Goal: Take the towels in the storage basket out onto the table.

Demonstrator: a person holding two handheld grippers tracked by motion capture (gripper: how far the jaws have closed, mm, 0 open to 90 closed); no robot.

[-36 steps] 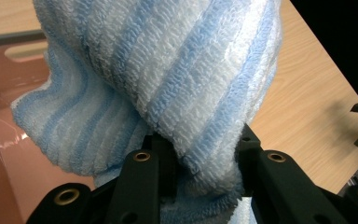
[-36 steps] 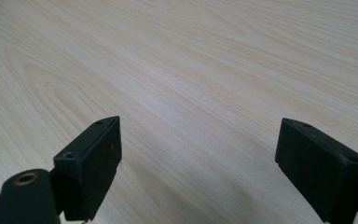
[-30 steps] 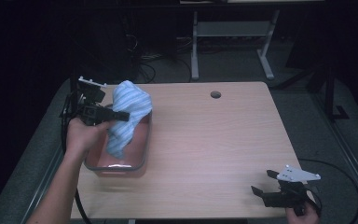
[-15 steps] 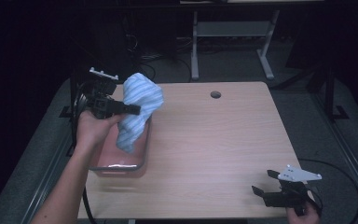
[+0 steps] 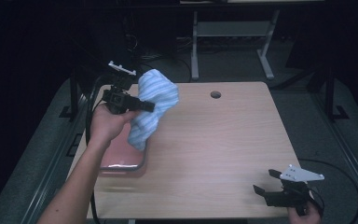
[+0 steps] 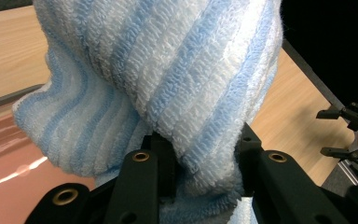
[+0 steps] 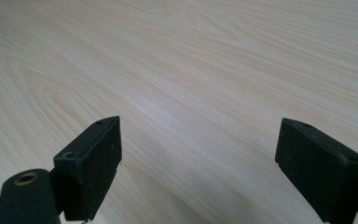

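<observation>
A blue and white striped towel (image 5: 153,107) hangs in the air over the left side of the wooden table (image 5: 214,140), its lower end just above a pink tray (image 5: 121,156). My left gripper (image 5: 145,106) is shut on the towel; in the left gripper view the terry cloth (image 6: 168,79) bulges between and above both black jaws, and the pink tray (image 6: 9,182) lies below. My right gripper (image 5: 266,182) rests open at the table's near right corner. In the right gripper view its jaws stand wide apart over bare wood (image 7: 196,84), with nothing between them.
A round cable hole (image 5: 215,94) sits near the table's far edge. A metal desk frame (image 5: 233,37) stands on the dark floor behind. Black cables trail off both grippers at the table's left and right sides. The other gripper (image 6: 349,135) appears far right in the left gripper view.
My left gripper has lifted the towel up out of the pink tray and carried it right and away from the person. The right gripper has stayed where it was.
</observation>
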